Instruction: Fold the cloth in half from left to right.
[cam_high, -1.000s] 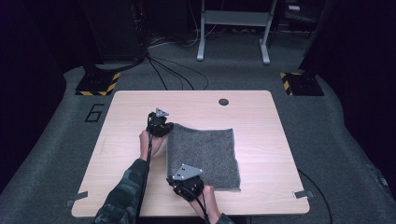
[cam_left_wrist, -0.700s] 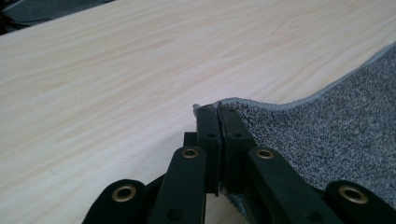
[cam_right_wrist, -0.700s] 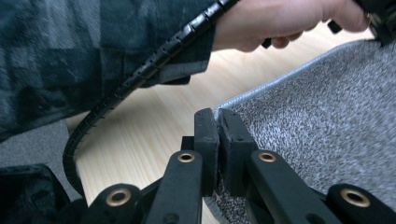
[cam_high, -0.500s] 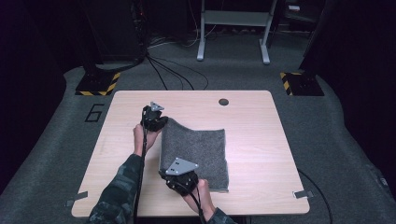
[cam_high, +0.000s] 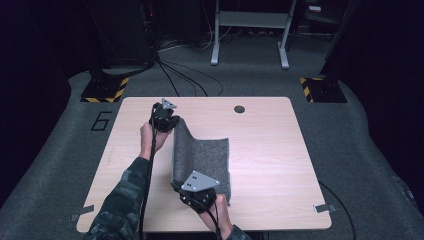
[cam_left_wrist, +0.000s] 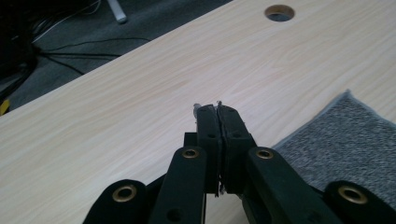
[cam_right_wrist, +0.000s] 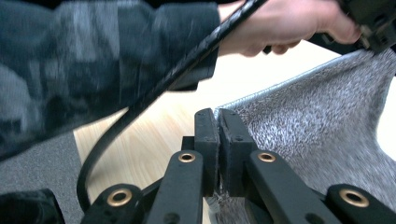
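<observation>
A grey felt cloth lies on the wooden table, its left edge lifted off the top. My left gripper pinches the far left corner and holds it up; its jaws are shut on a thin sliver of cloth at the left gripper's tips. My right gripper is shut on the near left corner. In the right gripper view the cloth runs from the right gripper's jaws up to the other hand.
A round hole sits in the table near its far edge. Bare wood lies left and right of the cloth. Cables, a metal frame and yellow-black striped bases stand on the floor behind the table.
Both grippers have risen with the cloth's left edge. That edge now stands up off the table, and the cloth looks narrower from above.
</observation>
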